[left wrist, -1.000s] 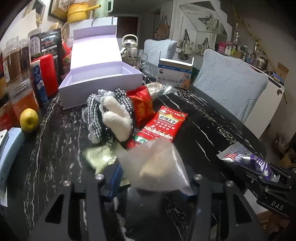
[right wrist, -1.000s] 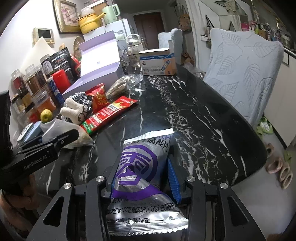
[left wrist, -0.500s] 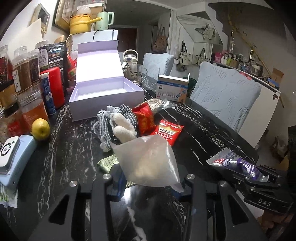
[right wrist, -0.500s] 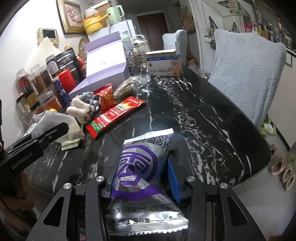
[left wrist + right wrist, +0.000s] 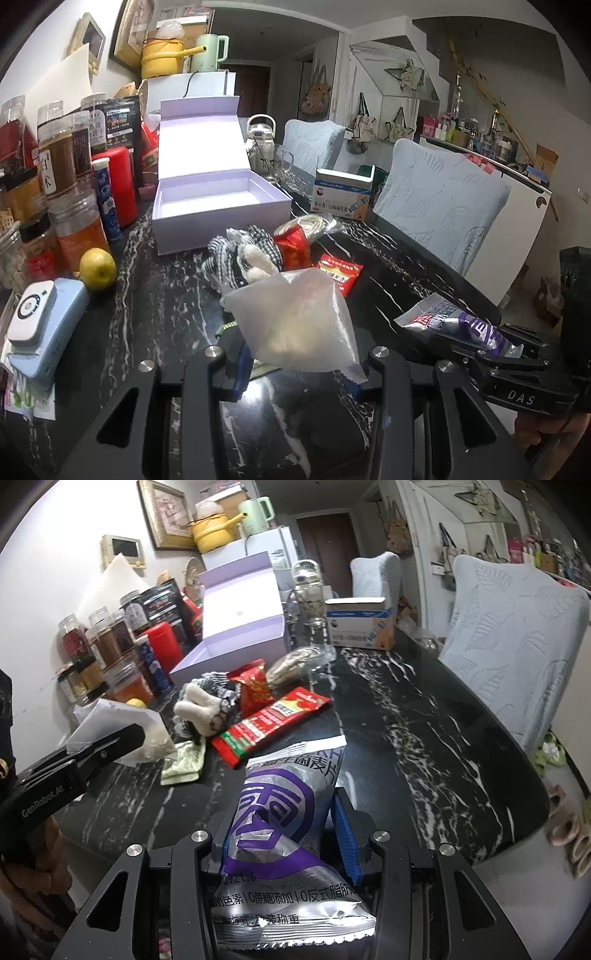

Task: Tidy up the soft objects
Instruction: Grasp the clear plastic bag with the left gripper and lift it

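Observation:
My left gripper (image 5: pixel 299 363) is shut on a translucent white bag (image 5: pixel 295 321) and holds it above the black marble table (image 5: pixel 155 310). The bag also shows in the right wrist view (image 5: pixel 122 727). My right gripper (image 5: pixel 284 827) is shut on a silver-and-purple snack packet (image 5: pixel 280 819), held above the table's near edge; the packet also shows in the left wrist view (image 5: pixel 458 325). An open lilac box (image 5: pixel 218 199) stands at the back. A checkered cloth with a plush toy (image 5: pixel 247 254), a red pouch (image 5: pixel 295 247) and a red snack packet (image 5: pixel 269 720) lie in the middle.
Jars and bottles (image 5: pixel 62 177), a red canister (image 5: pixel 118 184), a lemon (image 5: pixel 96 267) and a light blue device (image 5: pixel 40 325) line the left side. A white-blue carton (image 5: pixel 341 194) and a clear bag (image 5: pixel 295 661) lie beyond. A green sachet (image 5: pixel 183 762) lies near the left gripper. Padded chairs (image 5: pixel 439 206) stand right.
My left gripper has lifted the white bag and drawn back from the pile. The right gripper has risen slightly with the purple packet still held.

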Demonstrator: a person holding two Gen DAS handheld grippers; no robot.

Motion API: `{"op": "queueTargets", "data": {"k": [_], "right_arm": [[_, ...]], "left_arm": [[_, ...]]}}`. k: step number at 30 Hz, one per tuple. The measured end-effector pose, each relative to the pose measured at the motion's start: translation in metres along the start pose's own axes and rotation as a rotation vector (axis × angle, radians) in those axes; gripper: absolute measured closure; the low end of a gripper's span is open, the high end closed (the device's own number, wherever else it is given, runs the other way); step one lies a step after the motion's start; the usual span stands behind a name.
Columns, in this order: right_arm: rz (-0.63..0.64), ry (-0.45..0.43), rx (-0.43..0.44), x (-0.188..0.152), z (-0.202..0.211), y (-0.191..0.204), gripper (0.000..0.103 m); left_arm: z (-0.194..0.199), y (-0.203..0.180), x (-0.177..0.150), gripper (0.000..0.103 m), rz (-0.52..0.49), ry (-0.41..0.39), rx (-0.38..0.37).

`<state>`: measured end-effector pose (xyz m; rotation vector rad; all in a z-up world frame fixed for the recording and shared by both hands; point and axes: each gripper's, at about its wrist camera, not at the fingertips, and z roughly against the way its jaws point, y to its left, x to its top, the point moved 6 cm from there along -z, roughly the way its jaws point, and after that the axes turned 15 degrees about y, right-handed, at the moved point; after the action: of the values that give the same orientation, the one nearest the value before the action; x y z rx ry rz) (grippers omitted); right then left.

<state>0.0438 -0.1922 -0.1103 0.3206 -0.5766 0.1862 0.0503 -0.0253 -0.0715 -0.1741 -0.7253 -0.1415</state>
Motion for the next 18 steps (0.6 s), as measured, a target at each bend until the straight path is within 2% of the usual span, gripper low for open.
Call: {"op": "queueTargets", "data": {"k": [11,18], "right_arm": [[0.095,-0.033,0.055,0.037,0.006,0.034,0.059],[0.139,-0.052,0.090,0.072,0.007,0.053,0.059]], "left_arm": [[0.007,0.014,0.023,0.064,0.007,-0.039,-0.015],[0.003,0.026,0.058,0.064,0.013,-0.068,-0.012]]}}
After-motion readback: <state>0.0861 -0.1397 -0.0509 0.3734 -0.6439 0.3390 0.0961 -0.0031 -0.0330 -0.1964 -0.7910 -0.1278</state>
